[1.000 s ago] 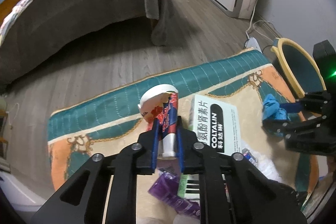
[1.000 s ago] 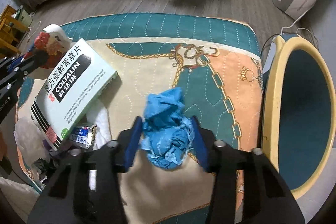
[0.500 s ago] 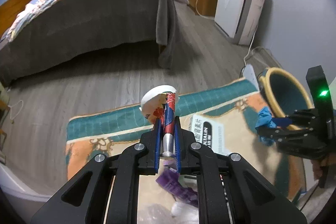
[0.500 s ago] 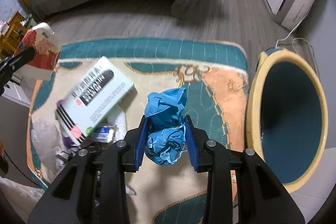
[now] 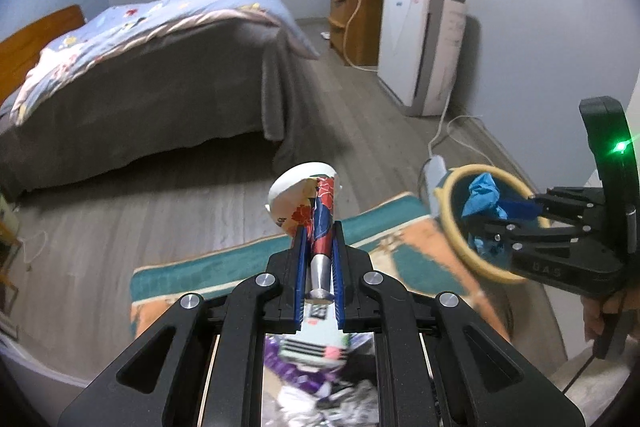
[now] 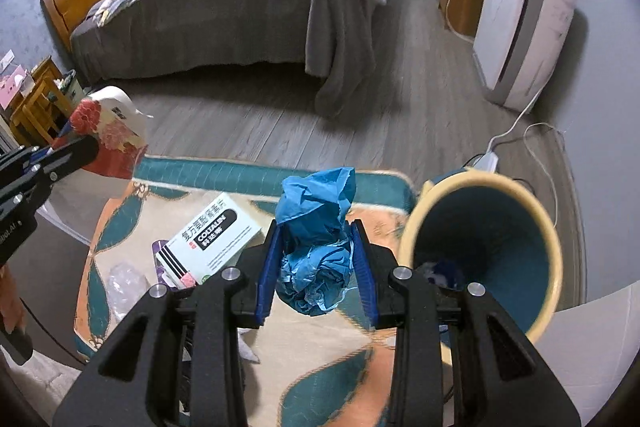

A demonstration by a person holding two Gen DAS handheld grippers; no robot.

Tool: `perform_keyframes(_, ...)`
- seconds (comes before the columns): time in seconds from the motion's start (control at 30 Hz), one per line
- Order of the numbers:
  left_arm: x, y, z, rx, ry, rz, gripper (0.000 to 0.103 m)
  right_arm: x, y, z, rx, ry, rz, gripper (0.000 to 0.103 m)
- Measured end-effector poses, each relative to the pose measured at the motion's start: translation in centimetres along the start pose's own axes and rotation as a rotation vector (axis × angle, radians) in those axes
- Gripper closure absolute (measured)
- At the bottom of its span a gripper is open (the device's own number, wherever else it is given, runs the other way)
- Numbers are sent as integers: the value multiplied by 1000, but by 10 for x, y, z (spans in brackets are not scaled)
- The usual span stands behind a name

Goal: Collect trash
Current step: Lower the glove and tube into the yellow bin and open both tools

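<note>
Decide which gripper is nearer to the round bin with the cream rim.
Right. The right gripper, shut on blue paper, is just beside the bin. The left gripper, pinching a crushed cup, sits farther across the rug.

— What fills the far side of the room?

— A bed (image 6: 224,7) with a blue patterned quilt (image 5: 152,15) over a grey cover and a wooden headboard.

— And along the right wall?

— A white appliance (image 5: 420,47), beside it a wooden cabinet (image 5: 352,23). A white cable (image 6: 516,131) trails over the grey plank floor (image 5: 120,211).
</note>
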State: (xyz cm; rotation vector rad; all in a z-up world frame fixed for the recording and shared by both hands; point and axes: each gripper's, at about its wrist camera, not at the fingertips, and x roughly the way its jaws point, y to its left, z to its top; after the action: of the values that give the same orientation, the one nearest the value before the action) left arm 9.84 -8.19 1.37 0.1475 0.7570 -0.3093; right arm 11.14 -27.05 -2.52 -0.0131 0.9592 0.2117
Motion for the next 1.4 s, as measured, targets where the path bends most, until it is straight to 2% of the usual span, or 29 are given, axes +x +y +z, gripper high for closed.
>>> perform_keyframes(0.43, -6, -63, 31, 106, -29, -68, 91, -47, -73, 7, 114, -104, -55, 69)
perform_keyframes(0.73, 14, -114, 35, 189, 5, -145, 91, -64, -135, -1, 197, -148, -133, 69)
perform_keyframes(1.0, 54, -175, 26, 287, 73, -260, 91, -53, -194, -24, 306, -108, -189, 69)
perform_keyframes(1.17, 81, -198, 21, 288, 136, -316, 91, -39, -213, -35, 349, -81, -181, 69)
perform_keyframes(1.3, 99, -211, 27, 279, 135, -350, 90, -31, -219, -33, 362, -74, -175, 68)
perform_keyframes(1.37, 104, -213, 32, 269, 124, -362, 85, -29, -222, -31, 361, -81, -167, 64)
perform_keyframes(1.4, 106, -215, 34, 265, 117, -365, 80, -29, -223, -30, 361, -83, -170, 58)
